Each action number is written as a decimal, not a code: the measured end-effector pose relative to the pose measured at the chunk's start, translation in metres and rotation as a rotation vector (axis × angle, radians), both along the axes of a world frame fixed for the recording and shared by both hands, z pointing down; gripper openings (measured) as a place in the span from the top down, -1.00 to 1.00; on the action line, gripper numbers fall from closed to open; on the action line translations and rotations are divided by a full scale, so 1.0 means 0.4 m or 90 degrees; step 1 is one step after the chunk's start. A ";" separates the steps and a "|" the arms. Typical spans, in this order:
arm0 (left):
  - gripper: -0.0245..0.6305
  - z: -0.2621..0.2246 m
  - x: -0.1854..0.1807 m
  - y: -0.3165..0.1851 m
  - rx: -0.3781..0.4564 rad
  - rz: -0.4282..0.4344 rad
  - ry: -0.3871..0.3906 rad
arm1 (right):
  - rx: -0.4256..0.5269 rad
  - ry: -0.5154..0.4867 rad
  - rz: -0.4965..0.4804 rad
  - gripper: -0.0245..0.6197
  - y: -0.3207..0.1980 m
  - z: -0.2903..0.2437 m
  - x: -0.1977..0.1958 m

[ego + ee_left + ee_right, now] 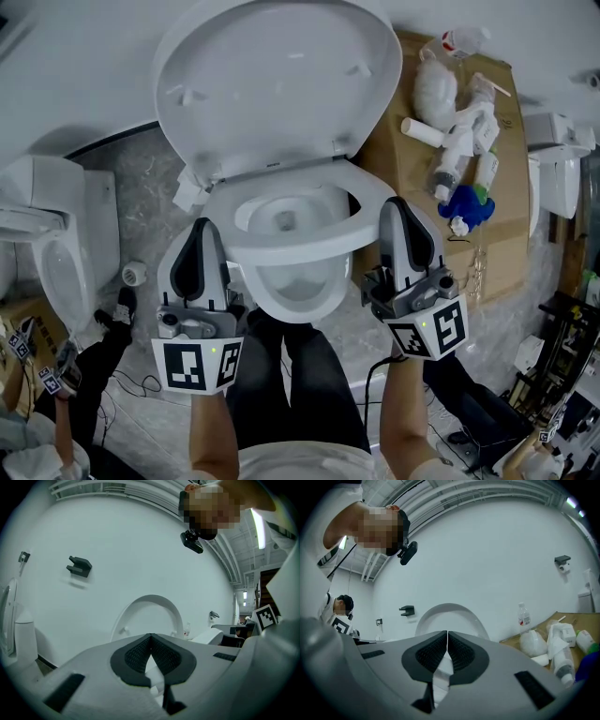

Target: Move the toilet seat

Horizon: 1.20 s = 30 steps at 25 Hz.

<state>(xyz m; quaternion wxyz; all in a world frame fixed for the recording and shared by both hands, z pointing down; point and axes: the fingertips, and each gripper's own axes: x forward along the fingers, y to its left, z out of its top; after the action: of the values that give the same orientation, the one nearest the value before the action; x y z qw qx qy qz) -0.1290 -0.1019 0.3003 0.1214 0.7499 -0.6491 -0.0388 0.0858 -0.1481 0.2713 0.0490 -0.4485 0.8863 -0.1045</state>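
The left gripper point(199, 227) and right gripper point(398, 204), 2 in all, have jaws pressed together, pinching nothing. They flank the toilet seat's point(300, 246) outer edges. The lid point(272, 84) stands raised behind.

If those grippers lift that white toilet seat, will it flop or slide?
Probably stiff: the toilet seat looks like one hard moulded ring. It likely pivots at the back, under the raised lid, rather than sliding. Glossy surface, so perhaps slippery.

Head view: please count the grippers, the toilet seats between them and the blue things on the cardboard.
Grippers: 2 (left gripper, right gripper)
Toilet seats: 1
Blue things: 1
Total: 4
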 end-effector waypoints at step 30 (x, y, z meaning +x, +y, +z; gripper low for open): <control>0.90 -0.019 -0.036 -0.110 0.011 -0.024 -0.011 | 0.006 0.004 -0.009 0.87 -0.119 -0.020 -0.037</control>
<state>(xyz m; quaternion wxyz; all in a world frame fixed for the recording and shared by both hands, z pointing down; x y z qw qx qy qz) -0.1435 -0.1458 0.2926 0.1083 0.7390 -0.6637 -0.0400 0.0712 -0.1955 0.2634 0.0474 -0.4427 0.8899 -0.0992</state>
